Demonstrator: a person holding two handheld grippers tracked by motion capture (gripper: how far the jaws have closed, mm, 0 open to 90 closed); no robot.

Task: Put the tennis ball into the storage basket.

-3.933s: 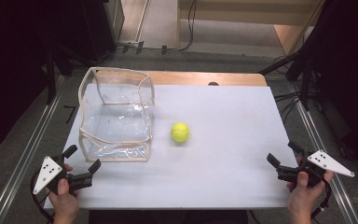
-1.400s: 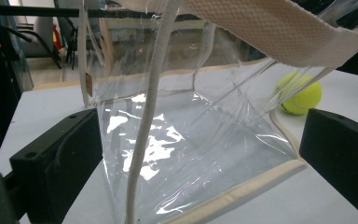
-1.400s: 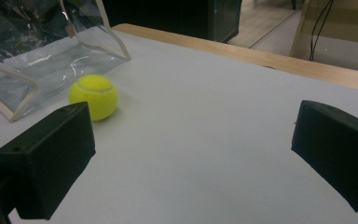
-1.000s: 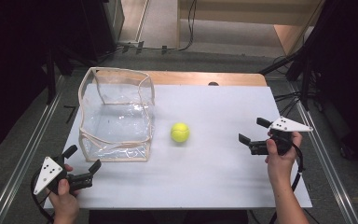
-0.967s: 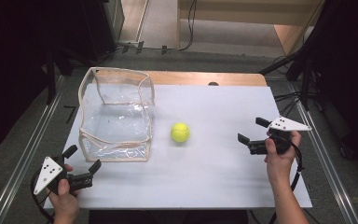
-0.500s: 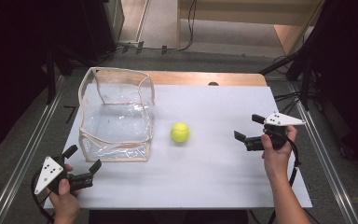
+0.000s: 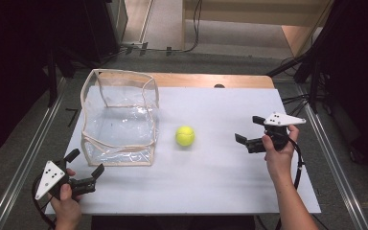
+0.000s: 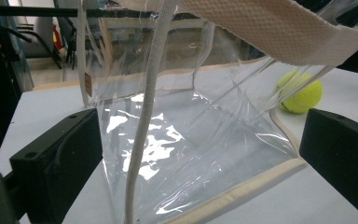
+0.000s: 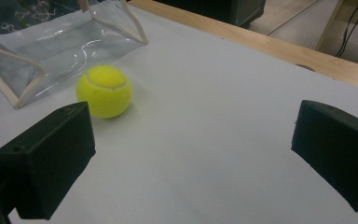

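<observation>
**Mostly bare white tabletop, dark room all around**

Overhead, the white table (image 7: 230,182) shows a strip of bare wood along its far edge, metal rails down both long sides, and grey floor beyond; dark equipment and cables crowd the room's far corners.

At the near left corner the left gripper (image 7: 84,169) is held in a hand (image 7: 67,206), its jaws spread wide and empty, pointing at the clear plastic bag (image 7: 120,120). That cream-trimmed bag stands open on the left part of the table, its near bottom edge just beyond the jaws; in the left gripper view its strap (image 8: 144,121) hangs down between them.

A yellow tennis ball (image 7: 185,136) sits just right of the bag, apart from it, near the table's middle. Open white surface lies on its near, far and right sides.

Further right, the right gripper (image 7: 250,132) hovers, jaws wide apart and empty, aimed leftward toward the ball, with clear table between them.
</observation>
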